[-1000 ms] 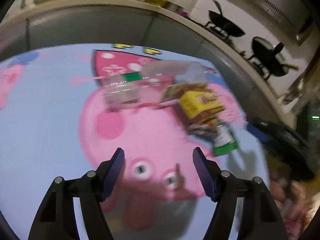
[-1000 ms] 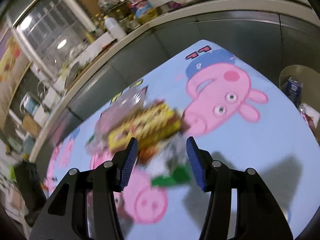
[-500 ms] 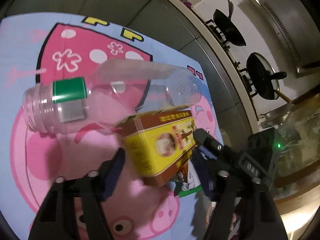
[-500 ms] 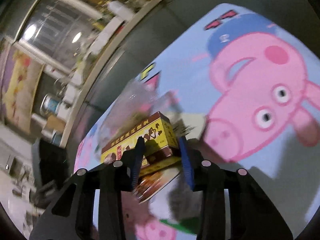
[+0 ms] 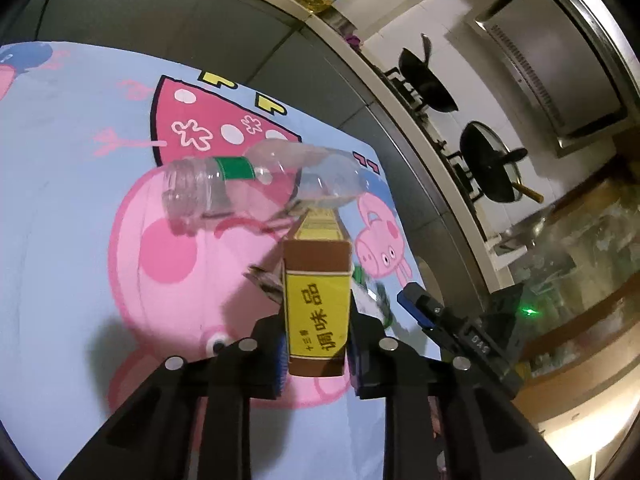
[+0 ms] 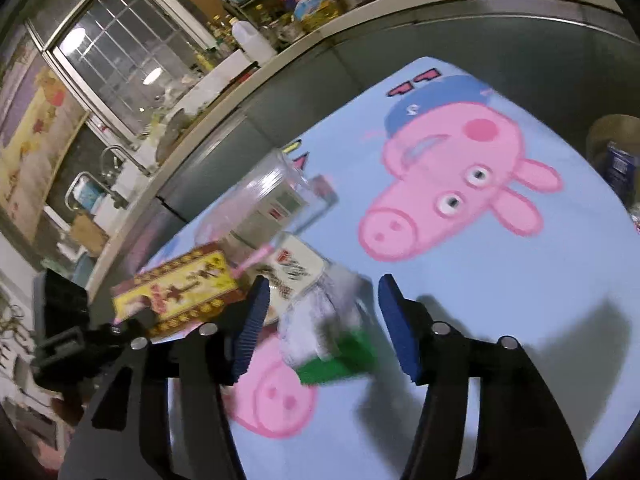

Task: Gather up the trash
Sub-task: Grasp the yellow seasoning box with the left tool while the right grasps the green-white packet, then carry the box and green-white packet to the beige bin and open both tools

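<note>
While clamped in left tool (image 5: 316, 350): seasoning box (image 5: 317, 312).

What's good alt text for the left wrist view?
The left gripper is shut on a yellow-and-brown seasoning box, held end-on above a cartoon pig tablecloth. A clear plastic bottle lies on its side beyond the box; the right gripper shows alongside.

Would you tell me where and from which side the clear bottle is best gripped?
Probably around the ribbed end of the bottle, by the green band, from above: it lies on its side, that end free, the other against the box held by the left gripper.
</note>
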Demonstrator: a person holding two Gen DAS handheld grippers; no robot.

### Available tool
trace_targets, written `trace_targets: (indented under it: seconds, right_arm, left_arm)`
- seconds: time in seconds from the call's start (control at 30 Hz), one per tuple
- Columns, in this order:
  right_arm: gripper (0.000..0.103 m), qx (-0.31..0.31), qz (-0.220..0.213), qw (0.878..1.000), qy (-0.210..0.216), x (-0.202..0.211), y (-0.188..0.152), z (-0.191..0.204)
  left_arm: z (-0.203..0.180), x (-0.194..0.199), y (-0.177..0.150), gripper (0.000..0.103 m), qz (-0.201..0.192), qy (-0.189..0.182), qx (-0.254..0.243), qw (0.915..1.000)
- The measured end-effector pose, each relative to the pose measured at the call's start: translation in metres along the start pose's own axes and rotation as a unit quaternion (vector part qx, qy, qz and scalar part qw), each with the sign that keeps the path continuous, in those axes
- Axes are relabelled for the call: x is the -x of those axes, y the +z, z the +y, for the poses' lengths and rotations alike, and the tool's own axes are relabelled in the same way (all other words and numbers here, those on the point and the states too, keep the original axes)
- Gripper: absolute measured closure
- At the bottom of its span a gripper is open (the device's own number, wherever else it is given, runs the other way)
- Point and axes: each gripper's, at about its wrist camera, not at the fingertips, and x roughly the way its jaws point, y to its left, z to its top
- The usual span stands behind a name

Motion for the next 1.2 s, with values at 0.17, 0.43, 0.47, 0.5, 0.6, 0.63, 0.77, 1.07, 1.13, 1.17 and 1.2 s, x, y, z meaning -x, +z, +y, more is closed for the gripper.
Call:
trace_targets:
  seconds: [0.17, 0.43, 0.47, 0.5, 0.6, 0.63, 0.77, 1.07, 1.13, 1.17, 1.2]
  right_arm:
    - [0.042, 0.021, 0.016, 0.999, -0.032, -0.007, -0.020, 0.007]
    - [0.097, 0.049, 0.028, 0.997, -0.056, -0.011, -0.039, 0.016]
    - [0.097, 0.048, 0.030, 0.997, -0.056, -0.009, -0.040, 0.017]
    - [0.097, 0.047, 0.027, 0.997, -0.057, -0.005, -0.042, 0.018]
    - [0.097, 0.051, 0.018, 0.996, -0.065, 0.009, -0.048, 0.021]
    - [0.097, 0.051, 0.015, 0.996, -0.065, 0.014, -0.050, 0.022]
    - [0.097, 0.052, 0.004, 0.996, -0.068, 0.034, -0.058, 0.023]
    - [0.097, 0.048, -0.002, 0.996, -0.072, 0.064, -0.081, 0.020]
    - [0.097, 0.050, -0.008, 0.996, -0.074, 0.071, -0.084, 0.019]
    - [0.097, 0.050, -0.010, 0.996, -0.074, 0.073, -0.084, 0.018]
    - [0.097, 0.050, -0.015, 0.996, -0.075, 0.078, -0.085, 0.017]
  left_arm:
    - [0.000, 0.012, -0.013, 0.080, -0.003, 0.001, -0.004, 1.0000]
    - [-0.011, 0.054, -0.014, 0.080, -0.044, -0.023, -0.016, 0.9986]
    - [-0.012, 0.058, -0.014, 0.080, -0.048, -0.021, -0.019, 0.9984]
    - [-0.014, 0.062, -0.014, 0.080, -0.052, -0.016, -0.023, 0.9982]
    - [-0.019, 0.065, -0.021, 0.080, -0.051, -0.002, -0.038, 0.9980]
    - [-0.021, 0.065, -0.023, 0.080, -0.048, 0.000, -0.040, 0.9980]
    - [-0.028, 0.059, -0.038, 0.080, -0.030, 0.010, -0.059, 0.9978]
    - [-0.047, 0.036, -0.072, 0.080, 0.015, 0.015, -0.092, 0.9955]
    - [-0.053, 0.032, -0.075, 0.080, 0.021, 0.016, -0.100, 0.9946]
    - [-0.057, 0.029, -0.077, 0.080, 0.025, 0.016, -0.105, 0.9940]
    - [-0.062, 0.025, -0.079, 0.080, 0.030, 0.018, -0.112, 0.9931]
